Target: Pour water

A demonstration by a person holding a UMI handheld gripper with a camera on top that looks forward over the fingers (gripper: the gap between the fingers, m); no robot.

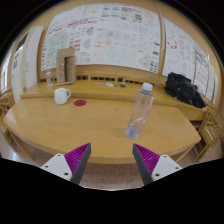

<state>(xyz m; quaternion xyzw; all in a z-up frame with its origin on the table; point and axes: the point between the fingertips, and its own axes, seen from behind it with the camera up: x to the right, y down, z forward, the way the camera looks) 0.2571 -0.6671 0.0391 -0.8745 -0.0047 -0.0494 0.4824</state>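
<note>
A clear plastic water bottle (pixel 140 110) with a white cap stands upright on the wooden table (pixel 60 125), just ahead of my right finger and a little beyond it. A white mug (pixel 62 96) sits farther off to the left on the table. My gripper (pixel 112 160) is open, its purple pads spread wide with nothing between them; only the table's front edge and floor show in the gap. The bottle is apart from both fingers.
A small red coaster (pixel 80 102) lies beside the mug. A cardboard box (pixel 65 66) stands behind the mug, and a black bag (pixel 184 88) rests at the far right. Wooden benches and poster-covered walls lie beyond.
</note>
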